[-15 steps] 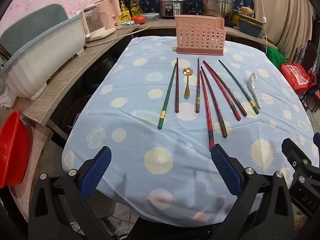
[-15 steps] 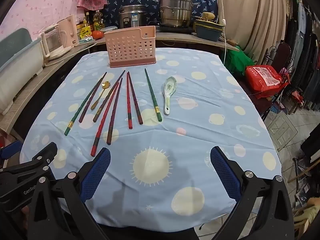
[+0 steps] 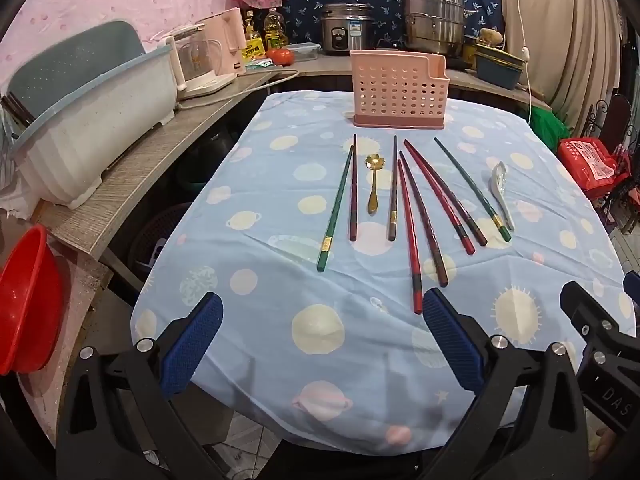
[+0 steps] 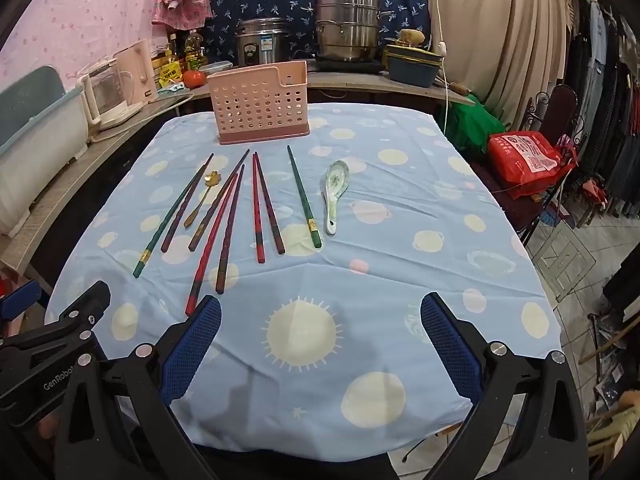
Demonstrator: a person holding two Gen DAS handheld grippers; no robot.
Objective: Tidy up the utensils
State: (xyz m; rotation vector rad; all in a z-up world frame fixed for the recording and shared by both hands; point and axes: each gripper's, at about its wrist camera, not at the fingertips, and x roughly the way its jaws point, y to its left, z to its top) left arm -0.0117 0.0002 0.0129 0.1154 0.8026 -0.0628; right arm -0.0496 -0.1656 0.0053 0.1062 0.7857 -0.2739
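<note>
Both tongs (image 3: pixel 320 344) (image 4: pixel 320 344) gape empty (pointing downward), chopsticks (image 3: pixel 408 232) lying just beyond them.

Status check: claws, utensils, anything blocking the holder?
Both claws open, empty: left claw, right claw. Chopsticks and two spoons flat on the cloth, none in the pink holder. Path clear.

black tongs (image 3: pixel 322 344) with blue ribbed pads (image 3: pixel 191 350) and silver screws.

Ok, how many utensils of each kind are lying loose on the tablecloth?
Chopsticks: 8
Spoons: 2, a gold spoon and a white spoon
Total: 10
</note>
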